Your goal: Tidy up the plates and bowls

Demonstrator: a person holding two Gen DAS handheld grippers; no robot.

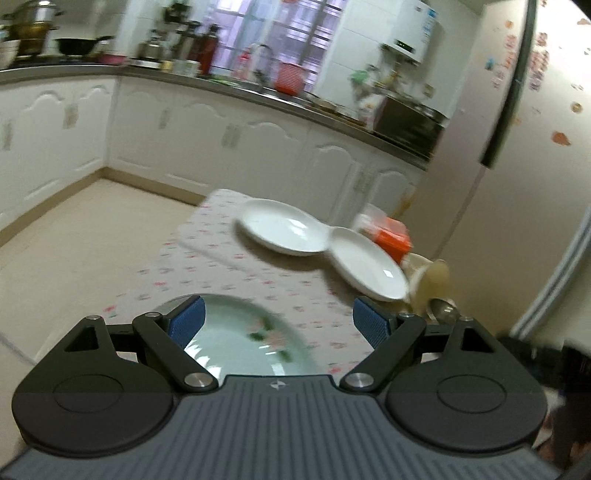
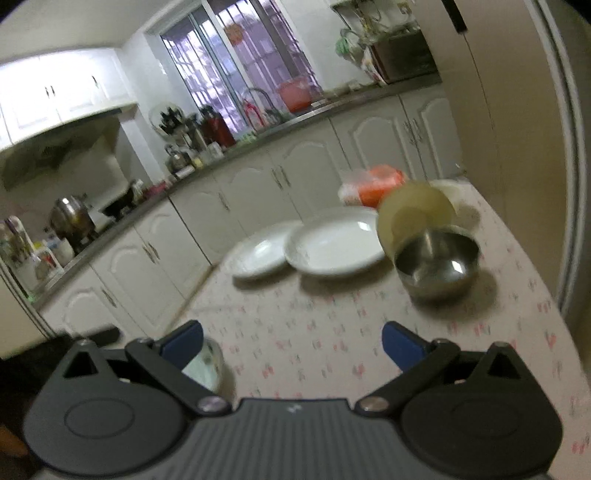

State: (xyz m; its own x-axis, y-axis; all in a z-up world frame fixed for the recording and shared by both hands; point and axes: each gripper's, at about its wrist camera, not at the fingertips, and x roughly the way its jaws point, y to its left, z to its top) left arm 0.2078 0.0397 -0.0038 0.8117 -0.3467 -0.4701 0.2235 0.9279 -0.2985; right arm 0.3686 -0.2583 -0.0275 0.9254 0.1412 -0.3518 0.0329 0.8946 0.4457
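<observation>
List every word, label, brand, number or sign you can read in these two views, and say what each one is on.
No text reads clearly in either view.
Water heater: blue print and a small green display, too blurred to read.
Orange packet: no legible print.
Red hanging in the window: blurred, unreadable.
Each gripper body carries a small white logo mark, not letters.

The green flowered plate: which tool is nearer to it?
Left. The left tool hangs open directly over the green flowered plate. The right tool, also open, has the plate just outside its left finger, at its side.
</observation>
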